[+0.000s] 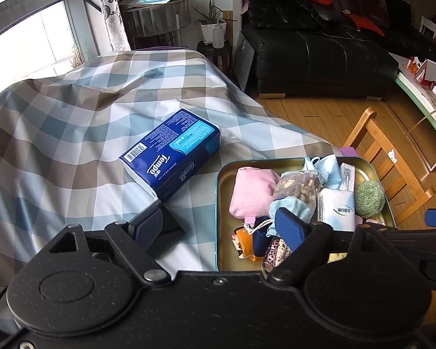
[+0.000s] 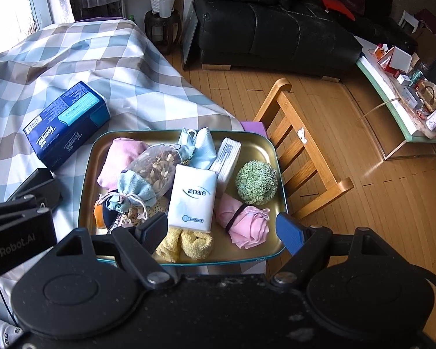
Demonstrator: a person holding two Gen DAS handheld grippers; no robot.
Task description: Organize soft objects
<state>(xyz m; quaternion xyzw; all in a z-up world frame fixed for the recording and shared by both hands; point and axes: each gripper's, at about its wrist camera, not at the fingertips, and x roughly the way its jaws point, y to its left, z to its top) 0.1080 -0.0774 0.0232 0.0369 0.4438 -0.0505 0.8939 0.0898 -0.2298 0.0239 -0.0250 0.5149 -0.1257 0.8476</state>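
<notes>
Blue tissue pack (image 1: 171,152) is lying ahead of the left tool (image 1: 218,226), long axis slanting away; both tools are gaping wide, empty.

Window (image 1: 29,29) daylight from upper left; sharp, fisheye-bent edges.

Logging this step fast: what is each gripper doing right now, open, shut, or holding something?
Left gripper: open, holding nothing, poised over the tray's left edge.
Right gripper: open, holding nothing, above the tray's near end.
</notes>
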